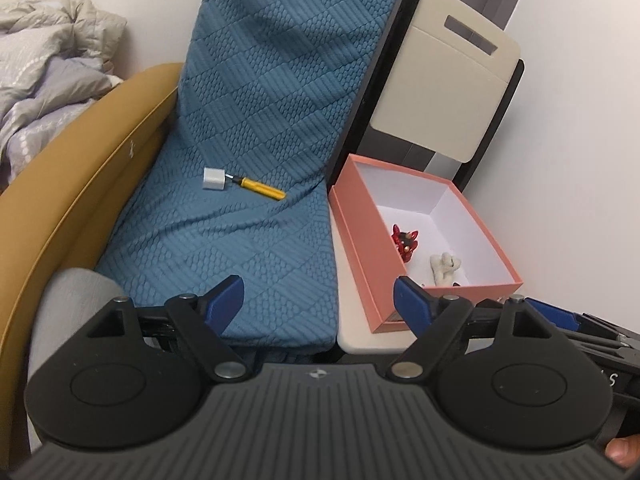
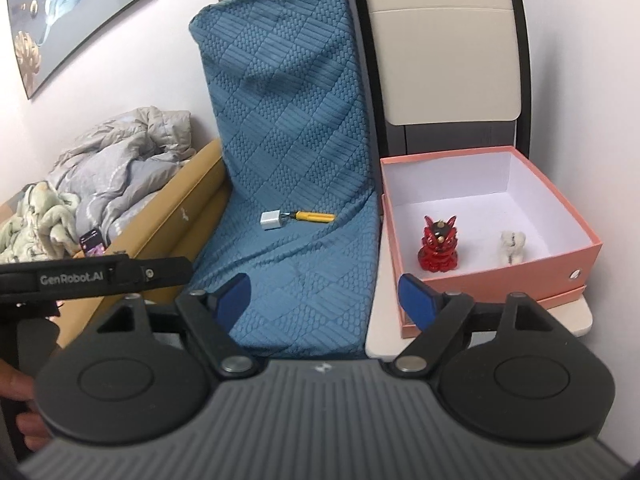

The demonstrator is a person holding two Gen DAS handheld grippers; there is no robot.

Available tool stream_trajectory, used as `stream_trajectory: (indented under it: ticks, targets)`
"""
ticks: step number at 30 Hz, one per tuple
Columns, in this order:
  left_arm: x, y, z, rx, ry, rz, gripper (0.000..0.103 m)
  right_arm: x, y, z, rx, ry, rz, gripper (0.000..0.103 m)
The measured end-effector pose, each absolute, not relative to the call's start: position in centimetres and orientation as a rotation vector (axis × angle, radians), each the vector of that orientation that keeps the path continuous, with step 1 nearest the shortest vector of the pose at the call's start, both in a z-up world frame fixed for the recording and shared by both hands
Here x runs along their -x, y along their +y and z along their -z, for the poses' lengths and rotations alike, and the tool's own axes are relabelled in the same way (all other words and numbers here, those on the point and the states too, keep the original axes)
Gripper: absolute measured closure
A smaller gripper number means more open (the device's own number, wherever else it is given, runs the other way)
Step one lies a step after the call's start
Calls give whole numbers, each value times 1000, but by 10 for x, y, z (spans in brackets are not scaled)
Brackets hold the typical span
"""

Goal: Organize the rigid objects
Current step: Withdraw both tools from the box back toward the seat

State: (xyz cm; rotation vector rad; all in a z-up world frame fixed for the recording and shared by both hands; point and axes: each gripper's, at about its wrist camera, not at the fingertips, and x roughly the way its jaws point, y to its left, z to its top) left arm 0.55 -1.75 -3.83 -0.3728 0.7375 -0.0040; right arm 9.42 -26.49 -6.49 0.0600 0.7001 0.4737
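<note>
Two small figurines stand inside the open pink box (image 2: 496, 280), which has a white lining and rests on the cream seat of a folding chair (image 2: 440, 52): a glossy red cat-eared figurine (image 2: 437, 249) toward the left and a small white figurine (image 2: 511, 247) to its right, well apart from each other. On the neighbouring seat, draped in a blue textured cover (image 2: 288, 128), a white cube-shaped plug adapter (image 2: 271, 220) lies just beside the metal tip of a yellow-handled screwdriver (image 2: 314, 216); whether they touch cannot be told. The left tool (image 1: 318, 300) hangs over the front edge of the blue cover with its blue pads spread wide and nothing between them. The right tool (image 2: 324, 300) also stands wide apart and holds nothing, its right pad in front of the box's near corner. Crumpled grey bedding (image 2: 120, 160) lies behind a tan bed rail (image 1: 80, 184) at left, and a framed picture (image 2: 72, 12) hangs on the wall.
</note>
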Motion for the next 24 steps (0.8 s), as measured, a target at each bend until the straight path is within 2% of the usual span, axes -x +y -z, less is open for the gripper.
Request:
stream_trajectory:
  ticks: [10,24]
  targets:
    - [-22,-4,49,372,739,-19,18,-106,-251,76,-41,705,-487,21]
    - [-91,19,95,366,782,-6,18,-160,-214,119,1,741,-497,21]
